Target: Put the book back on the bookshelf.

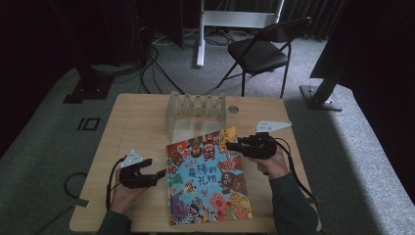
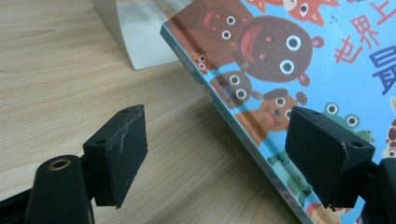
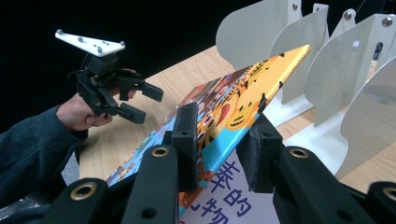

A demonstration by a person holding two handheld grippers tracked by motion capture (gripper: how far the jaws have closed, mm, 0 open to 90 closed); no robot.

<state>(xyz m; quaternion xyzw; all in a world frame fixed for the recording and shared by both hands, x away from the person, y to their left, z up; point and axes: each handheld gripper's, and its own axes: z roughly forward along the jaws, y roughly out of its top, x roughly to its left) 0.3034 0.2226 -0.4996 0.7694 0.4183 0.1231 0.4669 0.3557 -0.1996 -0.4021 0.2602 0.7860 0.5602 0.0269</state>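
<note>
Two hand-held grippers are at work on one picture book [image 1: 208, 178], and the job looks barely begun: my guess is the book is meant for the divider rack [image 1: 196, 113] behind it, and every slot there stands empty. The right hand-held gripper [image 1: 234, 146] is clamped on the book's far right edge and has that side tilted up off the desk [image 1: 132, 120], the top corner reaching toward the rack's plates. The left hand-held gripper [image 1: 159, 174] sits with its jaws apart, just beside the book's left edge, gripping nothing. Lifting the book clear, standing it upright and sliding it between plates all seems left to do. Its cover is glossy and stiff, crowded with bright cartoon animals. The rack is pale, smooth sheet with rounded plates bolted on, and the desk is light wood grain.
</note>
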